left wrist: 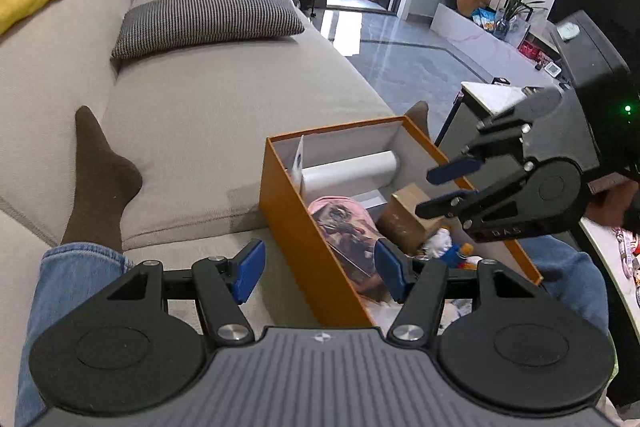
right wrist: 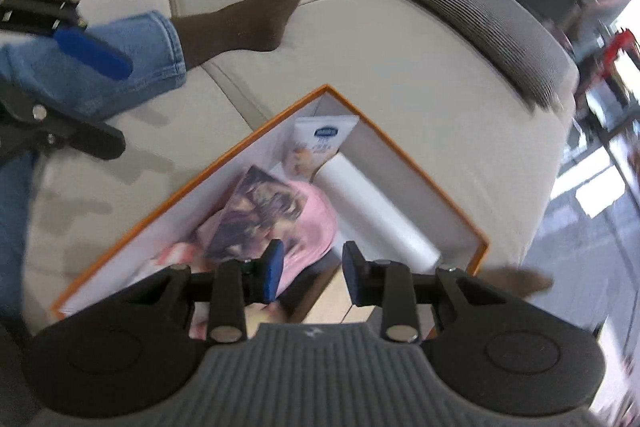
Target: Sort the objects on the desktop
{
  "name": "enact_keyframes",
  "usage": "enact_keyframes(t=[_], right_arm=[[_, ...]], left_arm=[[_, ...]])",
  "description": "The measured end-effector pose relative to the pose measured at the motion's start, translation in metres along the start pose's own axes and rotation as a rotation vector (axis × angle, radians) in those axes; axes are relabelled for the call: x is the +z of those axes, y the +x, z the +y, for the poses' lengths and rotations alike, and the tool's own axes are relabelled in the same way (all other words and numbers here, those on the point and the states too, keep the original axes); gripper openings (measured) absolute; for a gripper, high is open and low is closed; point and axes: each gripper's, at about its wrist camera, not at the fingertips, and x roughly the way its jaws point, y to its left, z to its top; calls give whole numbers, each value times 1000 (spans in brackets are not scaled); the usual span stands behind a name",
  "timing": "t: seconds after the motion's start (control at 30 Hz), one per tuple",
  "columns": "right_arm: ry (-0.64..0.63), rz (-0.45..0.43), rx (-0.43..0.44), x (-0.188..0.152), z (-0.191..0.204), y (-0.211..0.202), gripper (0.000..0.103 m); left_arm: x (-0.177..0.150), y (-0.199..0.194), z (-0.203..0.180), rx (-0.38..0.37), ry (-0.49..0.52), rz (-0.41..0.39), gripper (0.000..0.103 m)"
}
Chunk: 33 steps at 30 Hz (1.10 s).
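An orange box [left wrist: 304, 227] with a white inside stands on the beige sofa. It holds a white roll [left wrist: 352, 173], a pink pouch with a printed picture [left wrist: 344, 223], a brown carton [left wrist: 408, 215], a small white-and-blue toy [left wrist: 448, 247] and a white tube [right wrist: 320, 143]. My left gripper [left wrist: 320, 275] is open, its fingers on either side of the box's left wall at the near corner. My right gripper [right wrist: 308, 273] is open and empty, hovering over the box above the pouch [right wrist: 296, 223] and the roll [right wrist: 376, 215]; it also shows in the left wrist view [left wrist: 444, 187].
The box [right wrist: 248, 143] sits between the person's legs in jeans [left wrist: 76, 279] and brown socks [left wrist: 104, 179]. A striped grey cushion [left wrist: 208, 15] lies further along the sofa. A white-topped table [left wrist: 612, 267] is at right, a TV cabinet [left wrist: 480, 35] beyond.
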Motion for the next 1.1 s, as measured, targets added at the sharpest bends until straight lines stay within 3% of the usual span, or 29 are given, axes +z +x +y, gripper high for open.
enact_keyframes(t=[0.3, 0.6, 0.77, 0.87, 1.1], right_arm=[[292, -119, -9, -48, 31, -52, 42], [501, -332, -72, -96, 59, -98, 66], [616, -395, -88, -116, 70, -106, 73], [644, -431, -103, -124, 78, -108, 83], [652, -478, -143, -136, 100, -106, 90]], left_arm=[[-24, -35, -38, 29, 2, -100, 71], [-53, -55, -59, 86, -25, -242, 72], [-67, -54, -64, 101, -33, -250, 77], [-77, -52, -67, 104, -36, -251, 79], [-94, -46, -61, 155, -97, -262, 82]])
